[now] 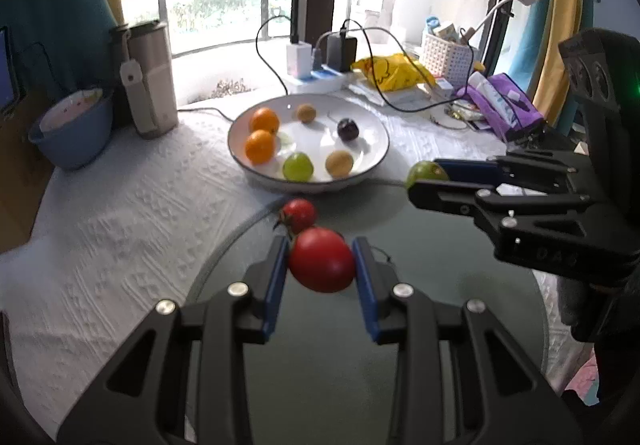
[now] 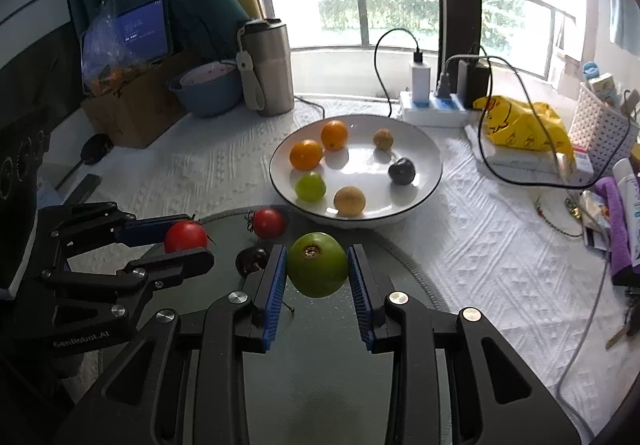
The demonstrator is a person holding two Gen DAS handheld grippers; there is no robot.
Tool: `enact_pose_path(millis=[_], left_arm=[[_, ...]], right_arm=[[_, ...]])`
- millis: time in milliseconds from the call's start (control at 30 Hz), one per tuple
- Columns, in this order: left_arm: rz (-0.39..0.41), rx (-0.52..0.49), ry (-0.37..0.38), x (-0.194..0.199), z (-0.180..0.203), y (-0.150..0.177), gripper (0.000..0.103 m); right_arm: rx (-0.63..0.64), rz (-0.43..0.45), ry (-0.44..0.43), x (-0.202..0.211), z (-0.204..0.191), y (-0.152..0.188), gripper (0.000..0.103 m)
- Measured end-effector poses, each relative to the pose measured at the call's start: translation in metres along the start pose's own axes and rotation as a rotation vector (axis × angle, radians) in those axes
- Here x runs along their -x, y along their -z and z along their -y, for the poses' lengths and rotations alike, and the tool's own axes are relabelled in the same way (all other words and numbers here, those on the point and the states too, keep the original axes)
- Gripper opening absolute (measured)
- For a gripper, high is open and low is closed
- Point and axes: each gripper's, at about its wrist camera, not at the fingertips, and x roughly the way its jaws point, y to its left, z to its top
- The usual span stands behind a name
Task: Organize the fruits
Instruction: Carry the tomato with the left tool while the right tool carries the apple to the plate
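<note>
Both grippers hold fruit above the dark round glass board (image 1: 440,285).
The left gripper (image 1: 321,261) pinches a round red tomato (image 1: 322,260); the right gripper (image 2: 317,265) pinches a round green fruit (image 2: 317,265).

Red tomato (image 1: 322,260), green fruit (image 2: 317,265), two oranges (image 2: 306,154), white black-rimmed bowl (image 2: 434,181), white embossed tablecloth (image 1: 120,229), yellow bag (image 2: 524,127)

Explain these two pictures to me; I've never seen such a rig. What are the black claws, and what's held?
Each black claw is a hand-held two-finger gripper with a camera looking along its blue-padded fingers. One picture comes from each.

The left gripper clamps a red round tomato. The right gripper clamps a green round fruit.

On the dark glass disc lie a second red tomato and a small dark fruit. Behind, the white dark-rimmed bowl holds two oranges, a green fruit, two brownish ones and a dark plum.
</note>
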Motion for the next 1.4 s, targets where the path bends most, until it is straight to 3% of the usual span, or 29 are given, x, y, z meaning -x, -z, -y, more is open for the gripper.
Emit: enact_pose_path(millis=[600, 1400], left_arm=[[0.054, -0.029, 0.027, 0.003, 0.002, -0.043, 0.034], [0.043, -0.063, 0.064, -0.071, -0.021, -0.101, 0.034]], right_arm=[[-0.008, 0.06, 0.033, 0.023, 0.023, -0.024, 0.033], [-0.022, 0.061, 0.06, -0.022, 0.069, -0.064, 0.033]])
